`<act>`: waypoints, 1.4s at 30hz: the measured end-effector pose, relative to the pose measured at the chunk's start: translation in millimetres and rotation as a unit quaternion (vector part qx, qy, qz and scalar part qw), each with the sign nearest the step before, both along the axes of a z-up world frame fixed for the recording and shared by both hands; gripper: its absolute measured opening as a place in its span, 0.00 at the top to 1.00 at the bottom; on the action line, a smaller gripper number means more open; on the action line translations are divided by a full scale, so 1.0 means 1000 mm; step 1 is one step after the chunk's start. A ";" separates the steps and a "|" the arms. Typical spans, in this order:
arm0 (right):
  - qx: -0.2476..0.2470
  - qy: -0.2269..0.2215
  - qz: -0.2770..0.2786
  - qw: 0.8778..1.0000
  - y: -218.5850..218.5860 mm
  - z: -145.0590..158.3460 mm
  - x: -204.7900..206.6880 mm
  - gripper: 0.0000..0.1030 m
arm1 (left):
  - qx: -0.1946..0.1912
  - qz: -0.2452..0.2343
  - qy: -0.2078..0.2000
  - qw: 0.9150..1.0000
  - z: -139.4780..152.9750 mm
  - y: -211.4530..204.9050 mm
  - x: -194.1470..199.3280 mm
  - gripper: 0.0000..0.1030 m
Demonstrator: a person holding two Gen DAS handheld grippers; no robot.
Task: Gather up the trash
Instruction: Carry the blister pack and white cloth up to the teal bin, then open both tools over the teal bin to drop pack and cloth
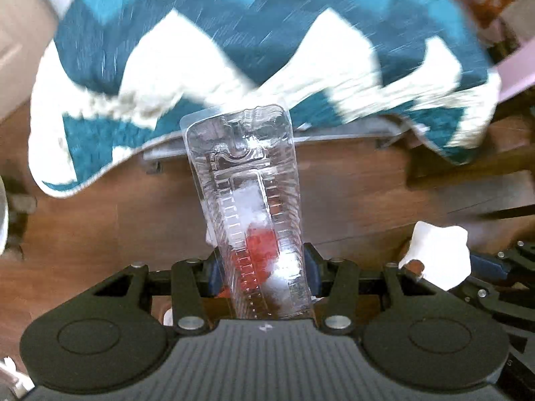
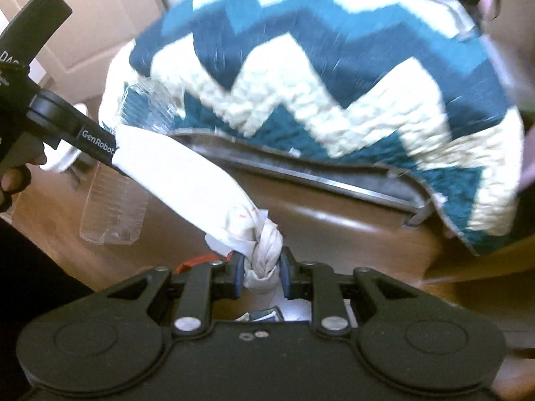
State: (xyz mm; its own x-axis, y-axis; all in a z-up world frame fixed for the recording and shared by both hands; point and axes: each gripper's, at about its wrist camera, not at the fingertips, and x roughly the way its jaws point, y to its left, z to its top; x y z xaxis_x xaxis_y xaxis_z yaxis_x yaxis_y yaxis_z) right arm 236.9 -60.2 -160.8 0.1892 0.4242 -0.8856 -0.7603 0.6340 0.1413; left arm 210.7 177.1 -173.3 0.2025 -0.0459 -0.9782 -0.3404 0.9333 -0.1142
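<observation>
The left gripper [image 1: 264,277] clamps a clear plastic blister pack [image 1: 249,200] (red and white scraps inside) above the wood floor [image 1: 117,234]; the right gripper [image 2: 260,275] pinches a twisted white wrapper [image 2: 187,180].

White "GenRobot" print reads on a black arm [image 2: 83,135] of the left gripper, seen in the right wrist view, its last letter at the edge of a white wrapper [image 2: 180,180]. Further up the same tool, at the left frame edge, partial white letters "DAS" on the black body [image 2: 13,67], cut off; smaller print below them too blurred to read. In the left wrist view a lone "S" sits at the right edge on black housing [image 1: 510,362]. An orange patch [image 1: 495,3] top right bears a pale mark, unreadable.
</observation>
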 end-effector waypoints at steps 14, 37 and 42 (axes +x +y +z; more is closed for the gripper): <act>0.084 -0.079 -0.086 0.990 -0.114 0.162 -0.041 0.80 | 0.041 -0.077 -0.156 0.984 0.176 -0.102 -0.017 0.55; 0.104 -0.224 -0.267 0.931 -0.324 0.336 0.006 0.80 | 0.038 -0.223 -0.334 0.915 0.370 -0.332 0.071 0.55; 0.081 -0.243 -0.315 0.914 -0.361 0.344 0.027 0.79 | 0.025 -0.234 -0.348 0.908 0.391 -0.379 0.105 0.55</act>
State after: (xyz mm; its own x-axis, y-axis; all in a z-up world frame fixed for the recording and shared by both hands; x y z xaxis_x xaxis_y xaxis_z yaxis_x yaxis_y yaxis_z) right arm 263.7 -420.8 183.5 0.7949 0.2142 -0.5677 -0.2505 0.9680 0.0146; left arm 315.9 -202.0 217.5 0.7421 -0.2455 -0.6237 0.2324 0.9670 -0.1042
